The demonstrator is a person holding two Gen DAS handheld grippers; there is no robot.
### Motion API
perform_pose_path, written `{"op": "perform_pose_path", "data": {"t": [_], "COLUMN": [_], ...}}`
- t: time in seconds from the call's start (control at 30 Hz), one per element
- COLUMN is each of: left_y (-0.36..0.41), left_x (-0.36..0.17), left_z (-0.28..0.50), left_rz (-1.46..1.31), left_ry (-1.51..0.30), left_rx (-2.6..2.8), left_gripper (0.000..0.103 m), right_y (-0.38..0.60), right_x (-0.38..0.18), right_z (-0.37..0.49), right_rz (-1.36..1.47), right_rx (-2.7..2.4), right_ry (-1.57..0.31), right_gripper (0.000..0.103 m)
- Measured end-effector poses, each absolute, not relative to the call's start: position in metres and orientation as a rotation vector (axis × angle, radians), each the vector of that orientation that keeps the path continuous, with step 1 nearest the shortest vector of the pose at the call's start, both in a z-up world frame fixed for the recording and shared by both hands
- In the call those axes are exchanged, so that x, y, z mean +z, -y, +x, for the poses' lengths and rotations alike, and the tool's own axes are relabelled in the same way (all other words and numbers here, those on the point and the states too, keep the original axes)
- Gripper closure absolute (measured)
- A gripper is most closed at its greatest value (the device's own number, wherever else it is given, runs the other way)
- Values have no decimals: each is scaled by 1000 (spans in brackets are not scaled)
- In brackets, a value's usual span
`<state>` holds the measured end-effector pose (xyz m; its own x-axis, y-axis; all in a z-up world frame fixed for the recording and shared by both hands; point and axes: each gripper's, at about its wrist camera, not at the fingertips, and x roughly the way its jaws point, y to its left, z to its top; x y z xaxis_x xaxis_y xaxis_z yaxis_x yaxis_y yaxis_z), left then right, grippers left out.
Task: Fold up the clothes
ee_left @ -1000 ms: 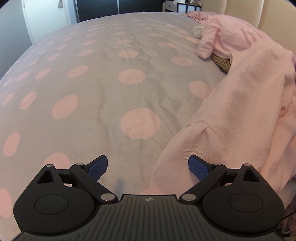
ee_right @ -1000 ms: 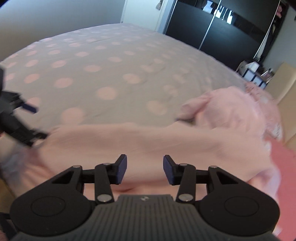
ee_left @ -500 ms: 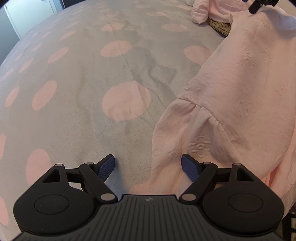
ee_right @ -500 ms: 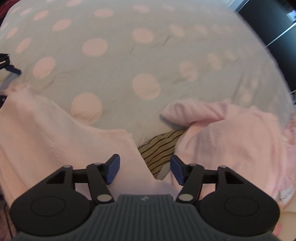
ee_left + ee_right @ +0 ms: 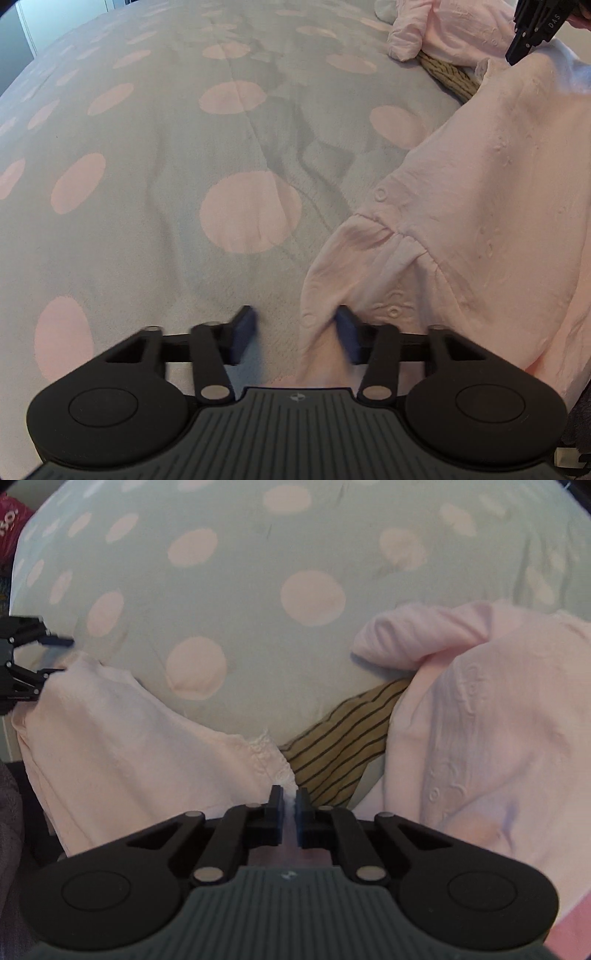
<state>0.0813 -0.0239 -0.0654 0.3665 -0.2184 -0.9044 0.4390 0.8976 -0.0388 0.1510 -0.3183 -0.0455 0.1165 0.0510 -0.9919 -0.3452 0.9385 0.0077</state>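
A pale pink baby garment (image 5: 472, 206) lies along the right side of a grey bed cover with pink dots (image 5: 147, 147). My left gripper (image 5: 295, 332) is open, its blurred fingers straddling the garment's gathered cuff (image 5: 332, 266) at the near edge. My right gripper (image 5: 290, 812) is shut on the garment's lace-trimmed edge (image 5: 269, 757); the garment (image 5: 110, 731) stretches left to the left gripper (image 5: 26, 664). The right gripper also shows in the left wrist view (image 5: 535, 29) at top right.
A tan striped garment (image 5: 347, 731) lies under a second pink garment (image 5: 480, 709) on the right; both show in the left wrist view, the striped one (image 5: 447, 74) and the pink one (image 5: 443, 26). The spotted bed cover (image 5: 258, 554) stretches beyond.
My right gripper has closed on the garment's lace edge. My left gripper's fingers have narrowed around the cuff and are still moving. Both cameras have dropped closer to the bed.
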Motion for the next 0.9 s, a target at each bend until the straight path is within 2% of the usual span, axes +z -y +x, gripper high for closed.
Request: {"op": "perform_pose_path", "data": {"t": [0.1, 0.2, 0.53, 0.73, 0.9], "left_y": [18, 11, -5, -26, -60], "left_x": [-63, -54, 24, 67, 92], "left_z": [79, 75, 60, 33, 33], "left_rz": [177, 128, 41, 29, 72], "left_ry": [-1116, -1089, -881, -770, -736], "left_rx": [-432, -413, -431, -437, -377], "left_gripper": [99, 103, 103, 103, 103], "right_y": [300, 276, 174, 105, 74], "right_x": [-13, 23, 158, 235, 250], "right_z": [131, 107, 26, -37, -80], "right_rz": [-323, -400, -654, -696, -618], "right_rx": [190, 84, -211, -228, -204], "right_ry": [-1296, -1153, -674, -437, -419], "right_gripper": [96, 98, 100, 103, 103]}}
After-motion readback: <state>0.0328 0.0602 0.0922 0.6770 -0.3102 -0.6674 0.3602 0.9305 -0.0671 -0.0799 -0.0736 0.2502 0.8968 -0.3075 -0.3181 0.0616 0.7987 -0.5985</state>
